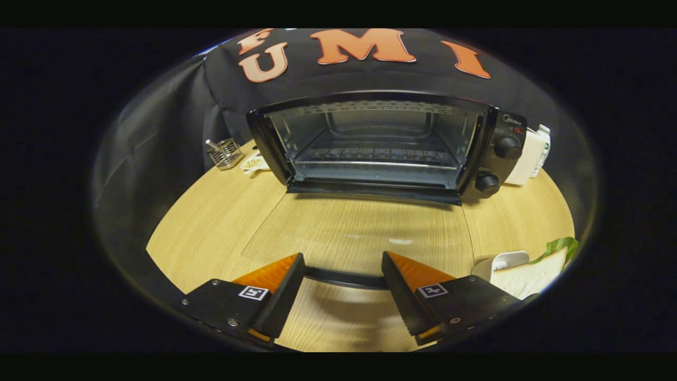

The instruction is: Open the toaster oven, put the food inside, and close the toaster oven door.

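Note:
The black toaster oven (381,143) stands at the back of the wooden table with its glass door (359,227) swung down flat toward me. Inside, the wire rack (375,154) is bare. The door's black handle bar (344,278) runs across the gap between my fingers, close to their tips. My gripper (342,256) is open, its fingers spread wide just above the door's front edge and pressing on nothing. The food, a sandwich of white bread with a green leaf (534,275), lies on a white plate (502,262) just right of my right finger.
Two black knobs (506,148) sit on the oven's right panel. A wire basket (225,152) and a small pale object (254,163) stand left of the oven. A white carton (531,153) stands to its right. Bare table (211,227) flanks the door.

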The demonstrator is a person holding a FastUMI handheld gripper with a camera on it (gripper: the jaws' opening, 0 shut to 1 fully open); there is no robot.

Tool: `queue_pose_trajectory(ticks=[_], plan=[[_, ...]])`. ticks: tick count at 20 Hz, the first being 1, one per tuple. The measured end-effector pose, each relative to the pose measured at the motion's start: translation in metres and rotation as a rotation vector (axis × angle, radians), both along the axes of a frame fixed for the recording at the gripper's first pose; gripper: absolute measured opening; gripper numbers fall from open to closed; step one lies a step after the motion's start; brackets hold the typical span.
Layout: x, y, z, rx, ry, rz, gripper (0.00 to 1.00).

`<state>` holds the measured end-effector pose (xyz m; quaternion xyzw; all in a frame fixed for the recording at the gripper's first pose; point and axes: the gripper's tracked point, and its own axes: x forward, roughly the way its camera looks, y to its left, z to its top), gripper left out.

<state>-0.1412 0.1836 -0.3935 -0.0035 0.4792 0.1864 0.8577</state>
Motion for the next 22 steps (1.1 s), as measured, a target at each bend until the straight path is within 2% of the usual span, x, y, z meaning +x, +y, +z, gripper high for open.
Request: queue_pose_trajectory(ticks=[4, 8, 12, 15, 19, 22], plan=[[-0.004, -0.009, 0.022, 0.087, 0.063, -0.029, 0.86], [-0.009, -0.041, 0.073, 0.151, 0.034, -0.051, 0.84], [0.000, -0.113, 0.114, 0.100, -0.029, -0.068, 0.92], [0.006, -0.173, 0.127, 0.027, -0.056, -0.102, 0.97], [0.010, -0.239, 0.121, -0.050, -0.053, -0.137, 0.98], [-0.004, -0.262, 0.093, -0.055, 0.039, -0.147, 0.98]])
